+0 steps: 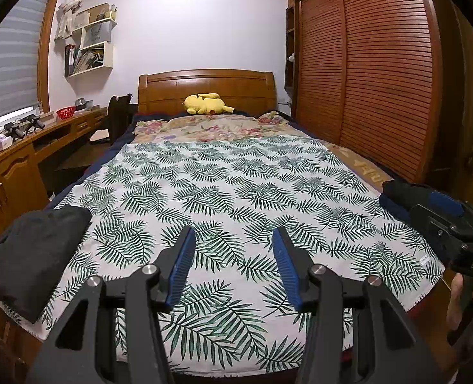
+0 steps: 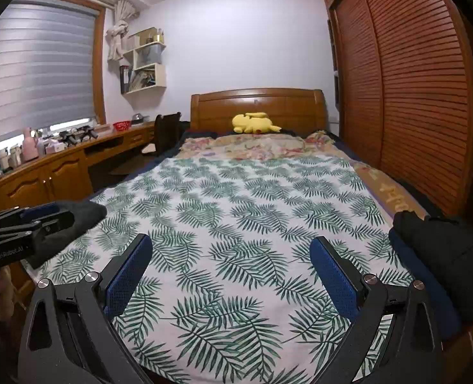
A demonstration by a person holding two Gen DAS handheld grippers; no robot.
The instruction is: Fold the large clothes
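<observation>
Hovering over the foot of the bed [image 1: 358, 163], both tools sit idle above the leaf-print cover [image 1: 230, 192]. The left hand-held gripper [image 1: 233, 265] has its jaws parted with only the cover visible between the blue pads; nothing is held. The right hand-held gripper [image 2: 230, 275] stands wider apart, likewise empty.

Task things: a dark grey garment [image 1: 28, 256] lies on the left edge of the bed near the foot, in a compact block with squared edges. It looks folded. On the right edge, another dark garment [image 2: 451, 252] rests on top of a navy-blue one [image 2: 428, 291]. From the right wrist view that bundle looks rounded rather than flat; I cannot tell whether it is a finished pile or waiting stock.

The middle of the cover is bare, no garment spread out for work.

Judgement: between items. At least one piece appears done and set aside at left. If the right-hand pile is unfolded, the next step would be to draw a piece onto the bare middle. If it is folded too, little remains.

Yellow plush toy [image 1: 207, 104] by the headboard, untouched and well apart.
</observation>
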